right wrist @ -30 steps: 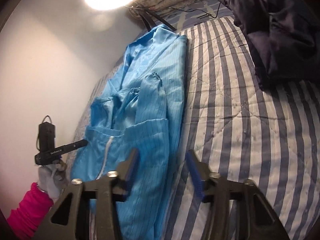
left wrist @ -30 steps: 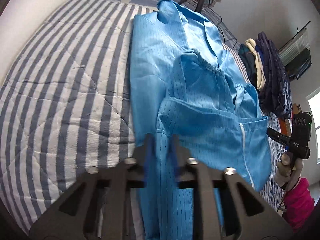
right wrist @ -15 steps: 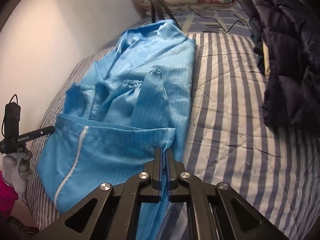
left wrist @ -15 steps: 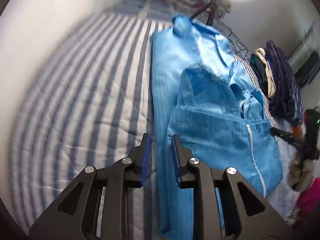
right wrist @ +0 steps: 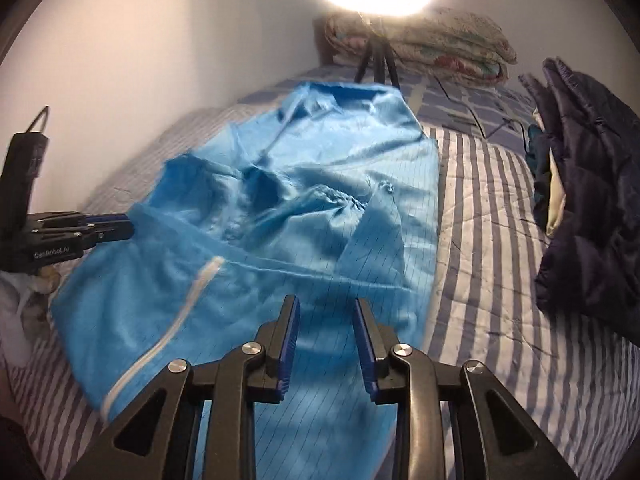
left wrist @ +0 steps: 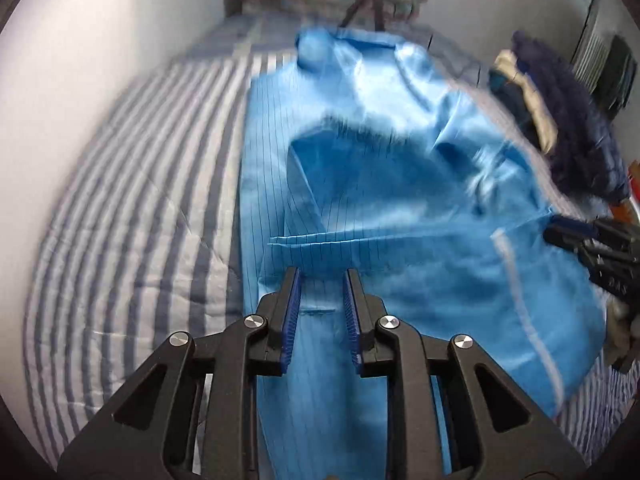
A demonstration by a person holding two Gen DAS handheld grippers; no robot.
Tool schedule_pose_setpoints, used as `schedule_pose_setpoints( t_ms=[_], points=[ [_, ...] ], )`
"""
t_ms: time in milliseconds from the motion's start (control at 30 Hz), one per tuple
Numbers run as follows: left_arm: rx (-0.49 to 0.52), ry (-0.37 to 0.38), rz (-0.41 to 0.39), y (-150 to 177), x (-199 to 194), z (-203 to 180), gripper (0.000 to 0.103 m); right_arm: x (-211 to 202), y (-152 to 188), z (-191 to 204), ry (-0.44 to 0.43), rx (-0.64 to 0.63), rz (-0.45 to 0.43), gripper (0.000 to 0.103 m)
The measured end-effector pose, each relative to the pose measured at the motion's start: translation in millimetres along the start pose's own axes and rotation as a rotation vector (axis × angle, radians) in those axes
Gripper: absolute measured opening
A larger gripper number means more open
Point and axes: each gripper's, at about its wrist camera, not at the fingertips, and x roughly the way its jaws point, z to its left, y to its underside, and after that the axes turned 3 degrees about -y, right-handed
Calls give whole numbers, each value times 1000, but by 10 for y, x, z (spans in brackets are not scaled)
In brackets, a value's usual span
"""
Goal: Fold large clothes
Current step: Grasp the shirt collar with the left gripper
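A large blue garment with a white zip lies lengthwise on the striped bed; its lower part is folded up over the middle and its sleeves are bunched on top. It also shows in the right wrist view. My left gripper is open, its blue pads hovering over the garment's near left edge, holding nothing. My right gripper is open over the garment's near right part, empty. Each gripper shows from the side in the other view: the right, the left.
The striped quilt lies to the left and to the right of the garment. A pile of dark clothes sits at the right edge. A ring light on a tripod and folded blankets stand at the head. A white wall runs along the left.
The right gripper, shut on the garment's folded edge half a second ago, has opened and let go. The left gripper has opened wider. Both views have swung toward the bed's head.
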Motion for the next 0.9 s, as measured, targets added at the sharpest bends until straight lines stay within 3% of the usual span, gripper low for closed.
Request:
schedule_pose_setpoints(
  t_ms=[100,167,267,500,667,733,900],
  points=[
    [9,11,-11,50,31,20,20,239,32,-90,-19,45,71,24],
    [16,9,8,12,21,16,20,240,53,-106,-36,57,59,24],
    [-15,66,19,-167,-99,37,20,181,-20,-137,-56,58,99,25],
    [-64,135,-122,-1035,-597,88,24,-262,-371,-391,-115,104,-10,30],
    [-77,172,-170,-1787,-817,100,28,-400,-732,-633,-93,119,-61,32],
    [-97,216,-178,-2042,-902,153,43,-419,-909,-766,-102,129,-69,36],
    [-144,200,-199,-2498,-740,264,45,-369,-1142,-913,-134,175,-97,41]
  ],
)
